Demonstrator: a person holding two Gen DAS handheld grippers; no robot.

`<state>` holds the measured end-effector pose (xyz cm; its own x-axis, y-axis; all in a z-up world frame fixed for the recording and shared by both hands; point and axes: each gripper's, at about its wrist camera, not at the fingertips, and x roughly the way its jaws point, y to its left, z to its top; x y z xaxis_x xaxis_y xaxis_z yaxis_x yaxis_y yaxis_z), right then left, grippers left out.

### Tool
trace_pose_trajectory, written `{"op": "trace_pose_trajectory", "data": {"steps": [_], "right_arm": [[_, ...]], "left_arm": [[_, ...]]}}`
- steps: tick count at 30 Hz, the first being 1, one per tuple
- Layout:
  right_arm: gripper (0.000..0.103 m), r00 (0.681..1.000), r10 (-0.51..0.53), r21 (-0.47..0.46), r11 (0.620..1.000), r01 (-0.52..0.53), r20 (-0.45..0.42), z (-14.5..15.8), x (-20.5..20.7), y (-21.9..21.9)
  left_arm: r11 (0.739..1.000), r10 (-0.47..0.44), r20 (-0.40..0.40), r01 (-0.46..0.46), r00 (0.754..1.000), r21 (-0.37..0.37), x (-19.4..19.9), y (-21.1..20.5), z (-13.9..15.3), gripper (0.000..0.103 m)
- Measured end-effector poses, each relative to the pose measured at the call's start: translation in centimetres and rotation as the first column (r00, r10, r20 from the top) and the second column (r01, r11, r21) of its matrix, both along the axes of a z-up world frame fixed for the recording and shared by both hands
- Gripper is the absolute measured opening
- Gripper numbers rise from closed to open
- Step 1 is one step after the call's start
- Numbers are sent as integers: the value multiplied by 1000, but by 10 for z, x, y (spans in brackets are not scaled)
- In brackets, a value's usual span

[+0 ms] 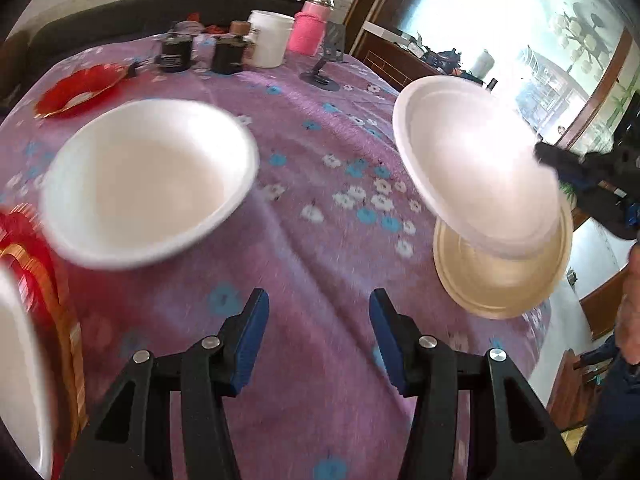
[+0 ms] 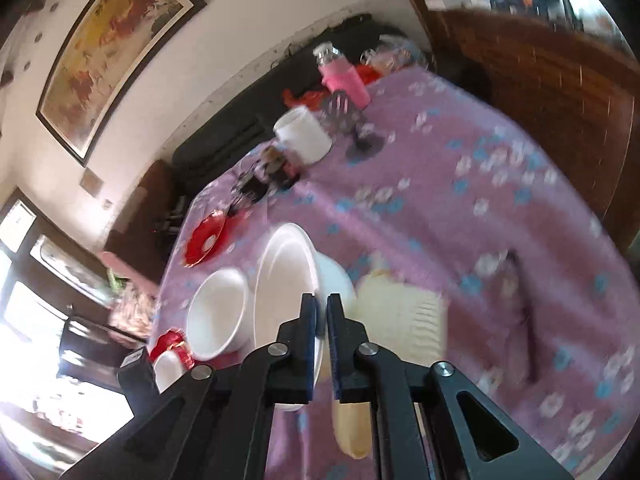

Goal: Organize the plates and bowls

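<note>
Bowl (image 2: 286, 280) pinched at rim by right tool (image 2: 321, 312), tilted over beige plate (image 1: 504, 280).

Wrist views near table (image 1: 320, 240), apparently overlapping

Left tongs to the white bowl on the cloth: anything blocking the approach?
Nothing visible. The left tongs are open over bare purple tablecloth, and the white bowl sits ahead to their left. The right tongs hold the other white bowl off to the right.

No text or label can be read.
</note>
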<state>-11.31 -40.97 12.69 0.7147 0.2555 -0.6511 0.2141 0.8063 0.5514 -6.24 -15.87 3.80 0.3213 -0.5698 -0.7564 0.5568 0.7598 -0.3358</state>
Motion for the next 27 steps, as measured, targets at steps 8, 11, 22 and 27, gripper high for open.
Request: {"op": "trace_pose_trajectory", "data": {"steps": [8,11,22,27], "right_arm": [[6,993,113,-34,993,-114,-41,-28,-6,69],[7,992,112,-69,991,-116,-64,-43,-12,82],[12,994,104,-15,994,-105,-39,-70,-48,68],[26,996,-34,-46,998,38,88,-37,-111,21]], "left_arm": [[999,40,-22,-40,999,3,-30,44,5,51],[999,50,-32,-49,998,17,-37,53,-1,51],[997,75,-14,-74,997,30,-52,69,7,51],[1000,9,22,-9,1000,18,-66,50,24,51]]}}
